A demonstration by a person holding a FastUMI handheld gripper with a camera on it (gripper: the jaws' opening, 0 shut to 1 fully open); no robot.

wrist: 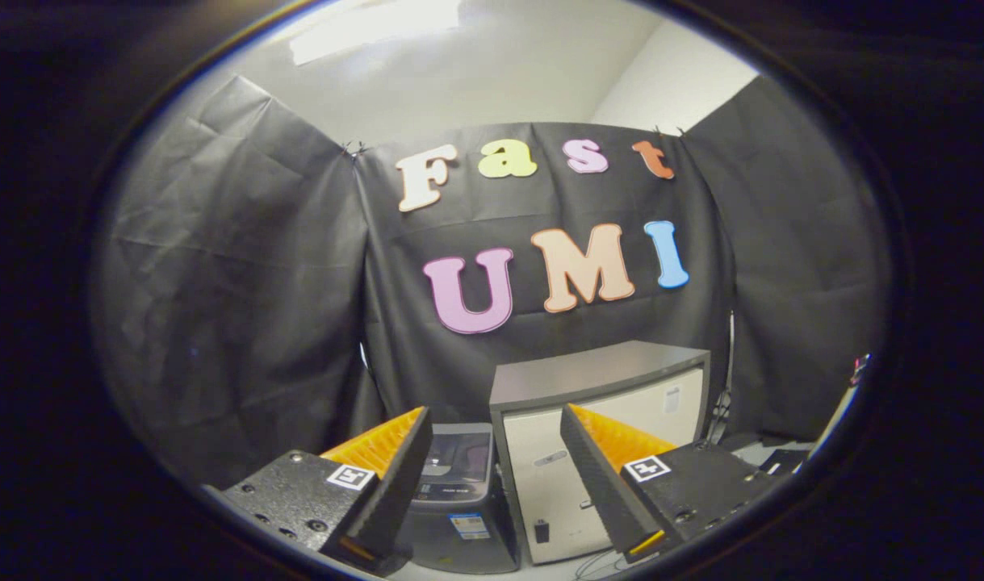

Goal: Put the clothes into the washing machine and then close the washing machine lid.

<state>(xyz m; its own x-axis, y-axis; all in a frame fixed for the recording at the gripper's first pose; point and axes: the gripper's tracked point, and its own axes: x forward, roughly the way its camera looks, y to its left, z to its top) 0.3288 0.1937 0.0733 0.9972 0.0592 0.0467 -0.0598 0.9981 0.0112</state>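
My gripper is open, its two fingers spread wide with nothing between them. It is held well off the floor, pointing at the booth's back wall. Beyond and below the fingers, showing in the gap by the left finger, stands a small dark grey top-loading washing machine. Its lid seems to lie flat on top, though the left finger covers part of it. The machine is far off, not within reach of the fingertips.
A white cabinet with a grey top stands right beside the washing machine, partly behind the right finger. A cable hangs down the wall to its right, above dark flat items on the floor. Black cloth walls close in on three sides.
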